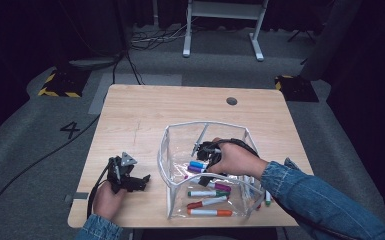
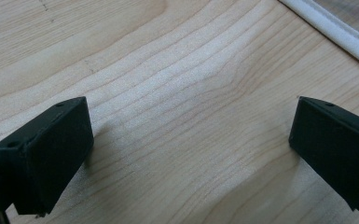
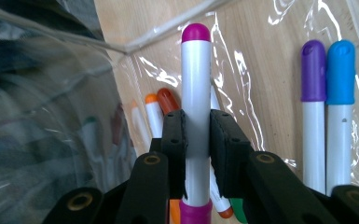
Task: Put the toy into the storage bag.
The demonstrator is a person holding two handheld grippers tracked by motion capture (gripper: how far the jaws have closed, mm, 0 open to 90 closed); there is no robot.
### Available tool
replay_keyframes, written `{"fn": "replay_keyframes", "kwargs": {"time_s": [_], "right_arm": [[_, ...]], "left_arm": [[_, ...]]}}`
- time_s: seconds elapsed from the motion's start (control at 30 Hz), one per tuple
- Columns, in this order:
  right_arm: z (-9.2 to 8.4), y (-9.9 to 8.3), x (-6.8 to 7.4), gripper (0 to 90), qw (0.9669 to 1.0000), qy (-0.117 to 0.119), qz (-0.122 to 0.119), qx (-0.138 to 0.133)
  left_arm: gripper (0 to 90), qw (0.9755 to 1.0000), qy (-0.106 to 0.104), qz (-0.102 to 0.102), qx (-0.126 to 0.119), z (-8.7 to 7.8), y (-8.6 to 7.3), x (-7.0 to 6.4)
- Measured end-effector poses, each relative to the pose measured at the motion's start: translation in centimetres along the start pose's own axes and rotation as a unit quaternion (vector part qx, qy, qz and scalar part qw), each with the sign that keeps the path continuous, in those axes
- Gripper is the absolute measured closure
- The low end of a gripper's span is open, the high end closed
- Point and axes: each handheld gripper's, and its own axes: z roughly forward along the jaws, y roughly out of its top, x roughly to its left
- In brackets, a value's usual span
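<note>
Denim-sleeved right hand (image 1: 235, 159) inside pouch (image 1: 180, 131)

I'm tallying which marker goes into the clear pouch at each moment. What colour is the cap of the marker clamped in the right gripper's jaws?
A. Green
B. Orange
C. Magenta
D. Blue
C: in the right gripper view, the right gripper has its jaws pressed on a white marker with a magenta cap, held over the clear pouch.

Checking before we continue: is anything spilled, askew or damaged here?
Nothing stands out. The markers lie inside the clear pouch, and the right gripper holds a magenta marker cleanly.
</note>
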Motion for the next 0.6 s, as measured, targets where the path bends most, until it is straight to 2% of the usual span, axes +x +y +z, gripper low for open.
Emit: {"fn": "replay_keyframes", "kwargs": {"time_s": [0.2, 0.27, 0.47, 0.53, 0.6], "right_arm": [[1.3, 0.0, 0.1, 76.5, 0.9994, 0.004, -0.022, 0.028], [1.6, -0.1, 0.1, 76.5, 0.9990, 0.002, -0.018, 0.041], [2.3, -0.2, -0.2, 76.5, 0.9983, -0.005, -0.017, 0.056], [2.5, -0.2, -0.2, 76.4, 0.9977, -0.017, -0.025, 0.061], [2.6, -0.2, -0.3, 74.5, 0.9970, -0.031, -0.043, 0.057]], "left_arm": [[0.0, 1.0000, 0.000, 0.000, 0.000, 0.0, 0.0, 0.0], [0.0, 1.0000, 0.000, 0.000, 0.000, 0.0, 0.0, 0.0], [0.0, 1.0000, 0.000, 0.000, 0.000, 0.0, 0.0, 0.0], [0.0, 1.0000, 0.000, 0.000, 0.000, 0.0, 0.0, 0.0], [0.0, 1.0000, 0.000, 0.000, 0.000, 0.0, 0.0, 0.0]]}}
